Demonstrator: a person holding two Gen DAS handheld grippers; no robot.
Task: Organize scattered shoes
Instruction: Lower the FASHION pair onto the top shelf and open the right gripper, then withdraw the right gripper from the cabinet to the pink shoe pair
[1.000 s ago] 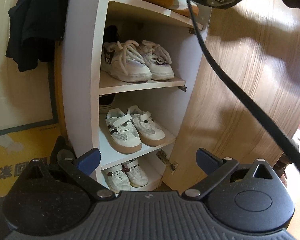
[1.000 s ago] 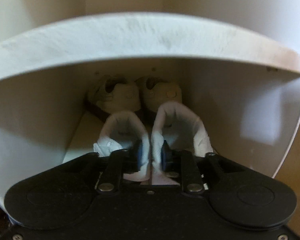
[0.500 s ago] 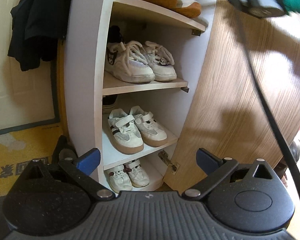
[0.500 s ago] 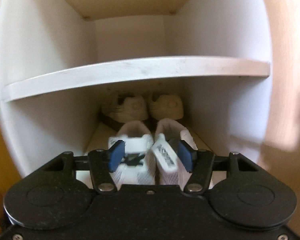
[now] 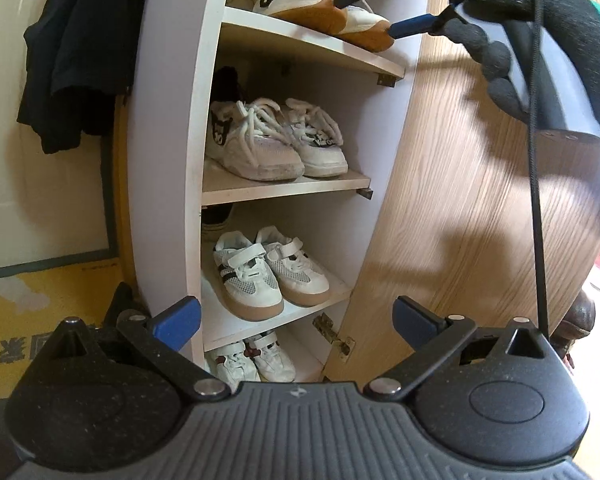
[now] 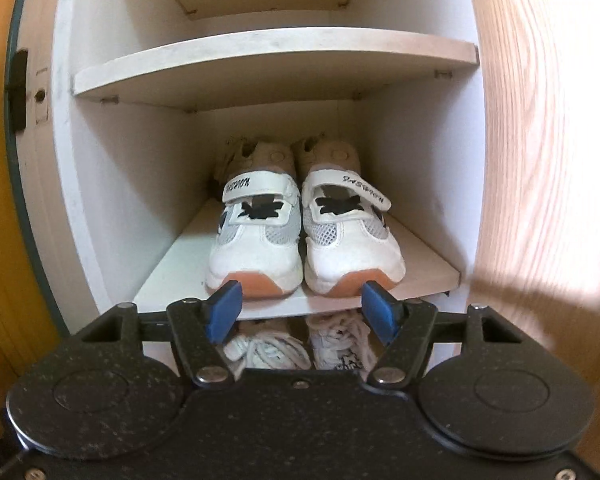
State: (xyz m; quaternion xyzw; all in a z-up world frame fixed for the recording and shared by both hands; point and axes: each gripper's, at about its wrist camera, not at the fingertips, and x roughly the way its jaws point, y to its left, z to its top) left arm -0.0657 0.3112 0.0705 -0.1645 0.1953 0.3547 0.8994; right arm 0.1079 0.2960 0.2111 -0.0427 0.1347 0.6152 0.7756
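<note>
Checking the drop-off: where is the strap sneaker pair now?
Right wrist view: strap sneaker pair sits at the shelf front, before a beige pair, beyond the right gripper.

The right gripper (image 6: 302, 308), jaws just opened and empty, faces 2 white sneakers (image 6: 304, 236) on the shelf (image 6: 428, 268).

Wood-grain door (image 5: 460, 208), mesh-panelled shoes (image 6: 304, 240)

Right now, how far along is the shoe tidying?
Mostly done, by the look of it: four shelves each show a pair. The strap pair stands on its shelf, and the right gripper, jaws just opened, holds nothing. The left gripper is open too. No loose shoes are in view.
</note>
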